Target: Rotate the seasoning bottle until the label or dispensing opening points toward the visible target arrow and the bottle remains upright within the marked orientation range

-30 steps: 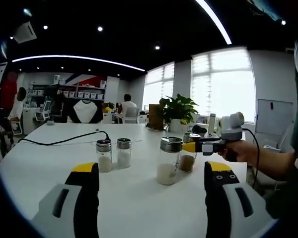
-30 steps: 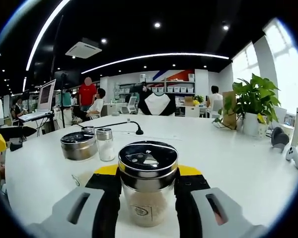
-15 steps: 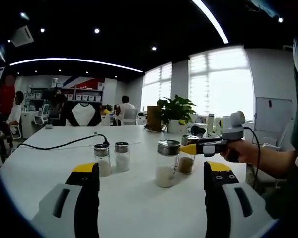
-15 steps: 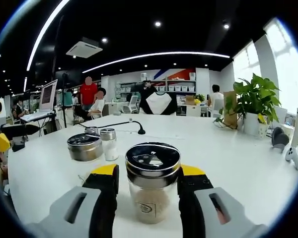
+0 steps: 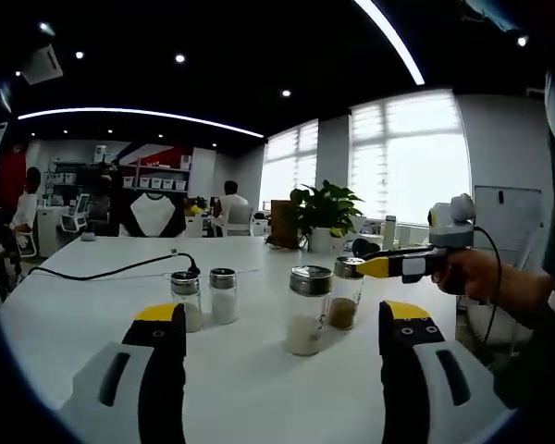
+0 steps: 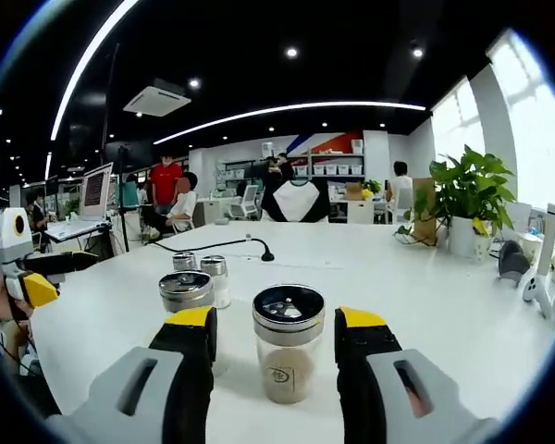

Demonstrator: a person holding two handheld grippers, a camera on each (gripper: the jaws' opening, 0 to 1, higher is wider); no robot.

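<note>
You've 4 bottles [image 5: 305, 310] on the table [image 5: 259, 388]; L gripper [image 5: 282, 319] & R gripper [image 6: 276, 324] jaws apart, gripping nothing.

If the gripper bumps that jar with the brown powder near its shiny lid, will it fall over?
Maybe. The brown-powder jar is taller than it is wide and only partly filled, so a high bump could tip it. Its glass looks smooth, so it might slip between the right gripper jaws. Lying down, a round jar would probably roll.

The white surface [image 6: 425, 305] carries four glass seasoning bottles. Left of the brown-filled bottle [image 6: 288, 356] stands a taller one [image 6: 187, 294]; behind that, two small shakers [image 6: 202, 270] beside a black cable [image 6: 217, 246]
</note>
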